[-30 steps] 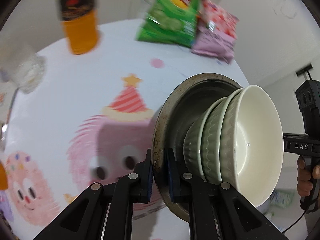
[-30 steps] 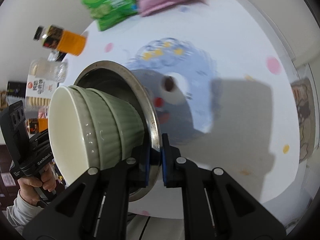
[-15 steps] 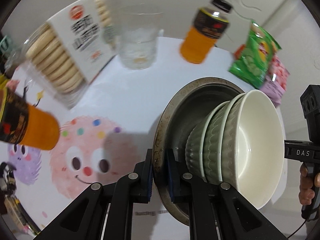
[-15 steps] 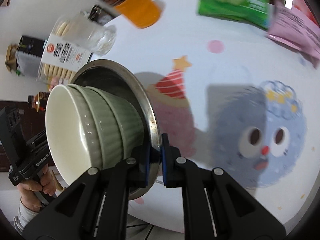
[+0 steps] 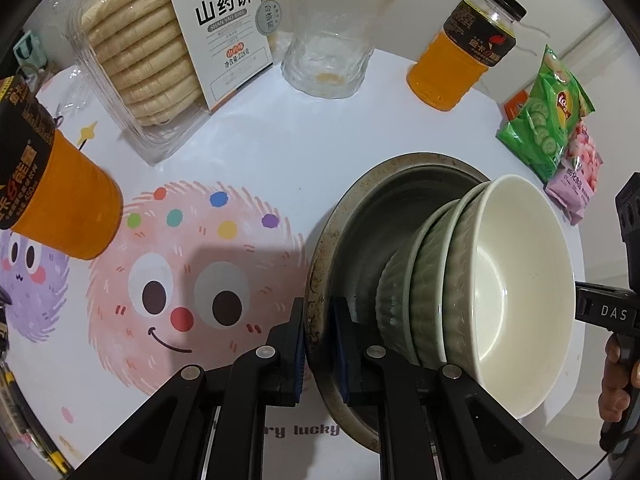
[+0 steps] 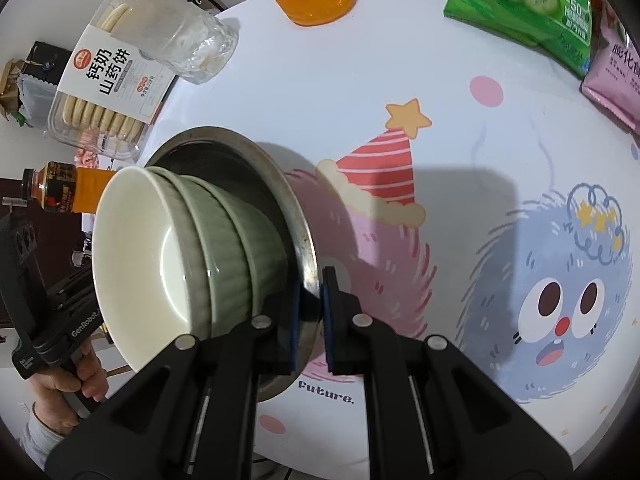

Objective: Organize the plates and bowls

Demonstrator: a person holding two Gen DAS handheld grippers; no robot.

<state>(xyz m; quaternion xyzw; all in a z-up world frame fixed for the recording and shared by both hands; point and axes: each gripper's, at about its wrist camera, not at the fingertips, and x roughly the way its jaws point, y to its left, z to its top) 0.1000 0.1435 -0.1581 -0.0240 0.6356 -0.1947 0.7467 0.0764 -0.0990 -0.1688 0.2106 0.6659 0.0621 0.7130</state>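
- Left wrist view: the left gripper [image 5: 320, 344] is clamped tight on the rim of a metal plate [image 5: 320, 248], one blue pad on each face of the rim at about 6 o'clock in the picture.
- A stack of bowls [image 5: 472, 292], green outside and cream inside, sits in the plate; the top one's cream mouth faces 3 o'clock.
- The plate is seen over a white tablecloth [image 5: 280, 152] printed with a pink fuzzy face, which lies toward 9 o'clock of the plate.
- A biscuit pack [image 5: 160, 48] lies at 11 o'clock, a clear glass [image 5: 328, 56] at 12, an orange drink bottle [image 5: 464, 52] at 1, a green crisp bag [image 5: 548, 116] and a pink snack bag [image 5: 576, 184] at 2; a second orange bottle [image 5: 48, 192] stands at 9.
- Right wrist view: the right gripper [image 6: 310, 320] pinches the opposite rim of the same plate [image 6: 296, 216], pads closed on the metal.
- The bowls [image 6: 192, 256] lie at 9 o'clock of its fingers, mouths turned toward 9.
- At 8 o'clock a person's hand [image 6: 68, 380] grips the other tool's handle; whether the plate touches the cloth is hard to tell from here.
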